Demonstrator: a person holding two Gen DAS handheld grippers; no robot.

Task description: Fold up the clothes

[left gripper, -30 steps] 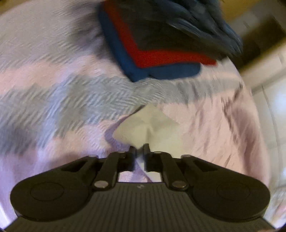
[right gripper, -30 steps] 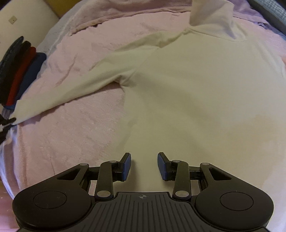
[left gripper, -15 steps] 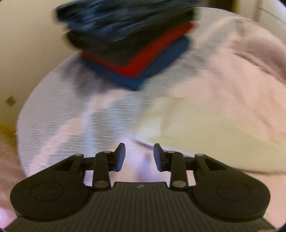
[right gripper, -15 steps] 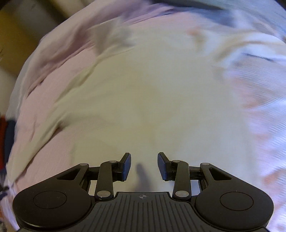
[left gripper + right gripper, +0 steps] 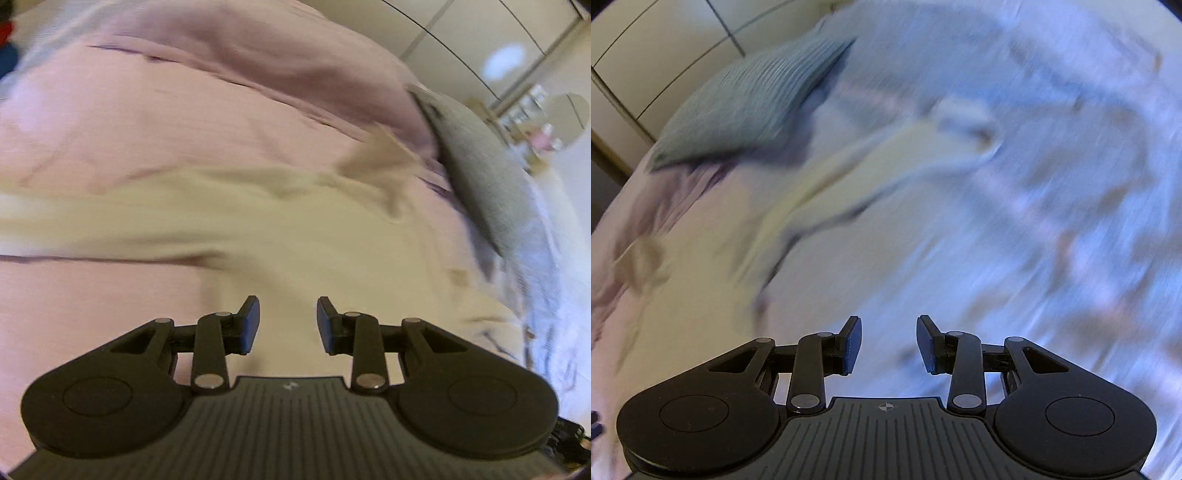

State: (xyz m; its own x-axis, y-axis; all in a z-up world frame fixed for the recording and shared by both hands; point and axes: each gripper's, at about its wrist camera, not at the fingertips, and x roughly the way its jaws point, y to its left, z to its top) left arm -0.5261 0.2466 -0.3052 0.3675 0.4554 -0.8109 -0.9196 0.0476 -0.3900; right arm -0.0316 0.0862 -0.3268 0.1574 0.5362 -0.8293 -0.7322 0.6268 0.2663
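Observation:
A cream long-sleeved top (image 5: 280,236) lies spread flat on a pink bedcover (image 5: 110,122). In the left wrist view its left sleeve runs off to the left and its collar (image 5: 380,155) stands up at the far side. My left gripper (image 5: 287,319) is open and empty, just above the top's body. In the right wrist view the top's other sleeve (image 5: 857,162) stretches away to the upper right, blurred. My right gripper (image 5: 888,341) is open and empty above the bedcover, right of the top's body.
A grey ribbed pillow (image 5: 750,99) lies at the head of the bed, also seen in the left wrist view (image 5: 491,173). A stack of folded dark, red and blue clothes (image 5: 7,48) shows at the far left edge. White cupboard doors (image 5: 480,40) stand behind the bed.
My left gripper let go of the sleeve cuff, opened and swung right, from the folded stack to over the top's body. My right gripper, open throughout, swung right toward the other sleeve.

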